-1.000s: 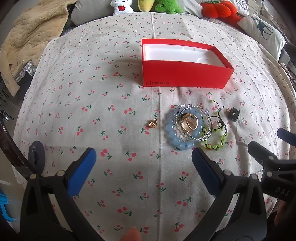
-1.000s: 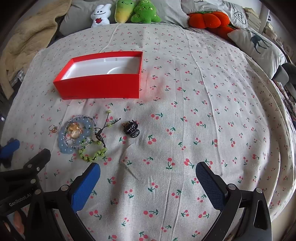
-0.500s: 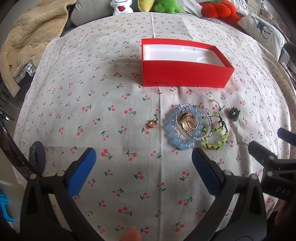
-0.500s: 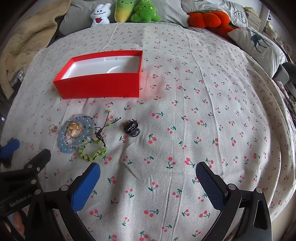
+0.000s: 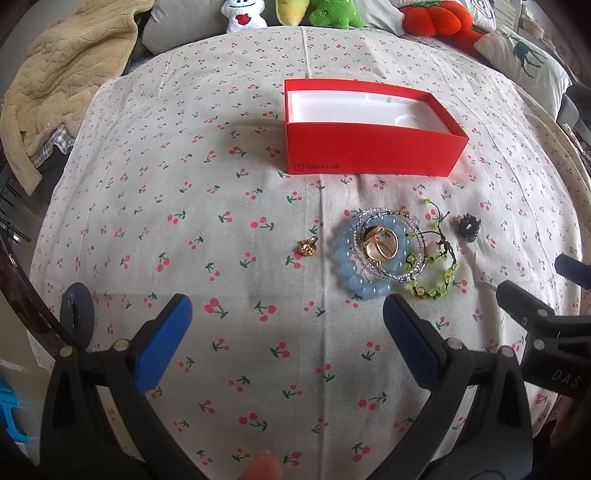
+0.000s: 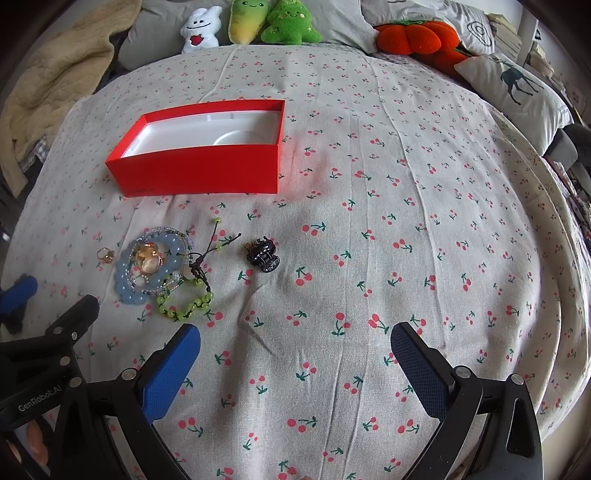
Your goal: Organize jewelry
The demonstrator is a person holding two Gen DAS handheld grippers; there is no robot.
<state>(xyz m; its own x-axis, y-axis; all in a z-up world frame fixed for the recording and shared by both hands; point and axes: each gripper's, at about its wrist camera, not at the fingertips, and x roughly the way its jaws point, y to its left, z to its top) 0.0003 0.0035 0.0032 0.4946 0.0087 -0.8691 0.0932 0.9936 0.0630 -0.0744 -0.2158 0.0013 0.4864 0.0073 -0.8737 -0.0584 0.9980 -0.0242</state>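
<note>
An open red box [image 5: 373,149] with a white empty inside lies on the cherry-print cloth; it also shows in the right wrist view [image 6: 199,168]. In front of it lies a heap of jewelry: a blue bead bracelet [image 5: 354,278], gold rings [image 5: 382,242] inside it, a green bead bracelet [image 5: 439,284], a small gold charm [image 5: 307,246] to the left and a black hair clip [image 6: 263,254] to the right. My left gripper [image 5: 286,325] is open and empty, just short of the heap. My right gripper [image 6: 295,354] is open and empty, nearer than the clip.
Plush toys [image 6: 255,22] and an orange cushion [image 6: 410,35] line the far edge. A beige blanket [image 5: 55,81] lies at the far left, a deer-print pillow [image 6: 517,88] at the far right. The cloth's edge drops off at the left.
</note>
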